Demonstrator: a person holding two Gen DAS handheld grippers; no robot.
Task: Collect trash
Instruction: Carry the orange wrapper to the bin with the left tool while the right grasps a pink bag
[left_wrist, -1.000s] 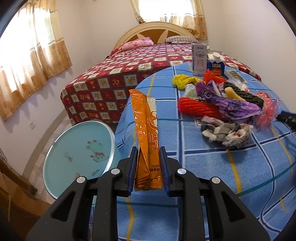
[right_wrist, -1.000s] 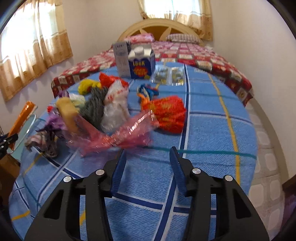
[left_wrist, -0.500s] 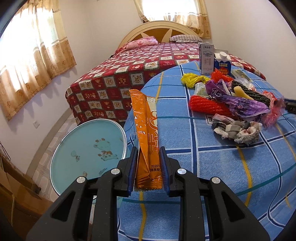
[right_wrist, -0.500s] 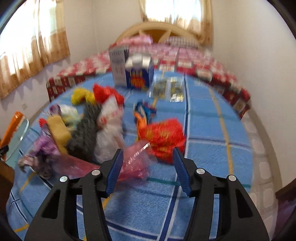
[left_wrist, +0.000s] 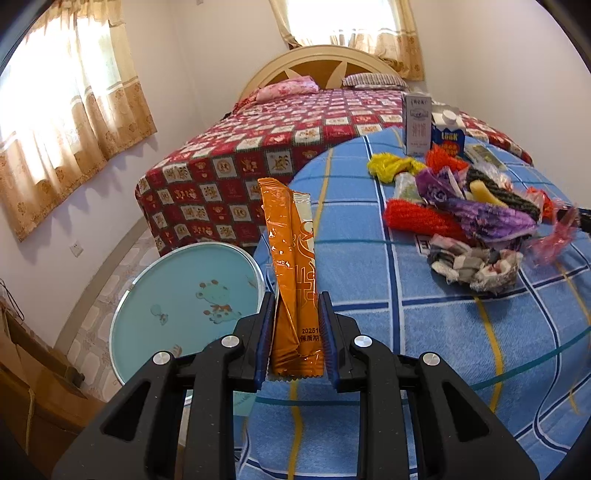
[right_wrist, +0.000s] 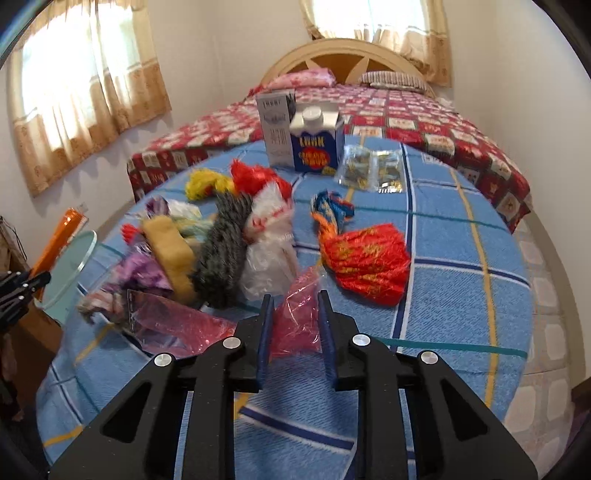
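Observation:
My left gripper (left_wrist: 296, 301) is shut on a long orange snack wrapper (left_wrist: 293, 258) and holds it upright past the table's left edge, above a round pale-blue bin (left_wrist: 184, 306). My right gripper (right_wrist: 295, 302) has closed on a pink clear plastic bag (right_wrist: 295, 325) at the near side of a trash pile (right_wrist: 229, 240): yellow, red, purple, grey and white wrappers. A red foil wrapper (right_wrist: 365, 262) lies just right of it. The left gripper and orange wrapper show at the left edge of the right wrist view (right_wrist: 62, 236).
The table has a blue checked cloth (right_wrist: 461, 295). A grey carton (right_wrist: 277, 133), a blue milk carton (right_wrist: 316, 146) and clear packets (right_wrist: 373, 170) stand at its far edge. A bed with a red quilt (left_wrist: 295, 147) lies behind. Cardboard boxes (left_wrist: 33, 387) sit low left.
My right gripper moved forward to the pile and closed on the pink plastic bag. My left gripper carried the orange wrapper leftward, more over the blue bin.

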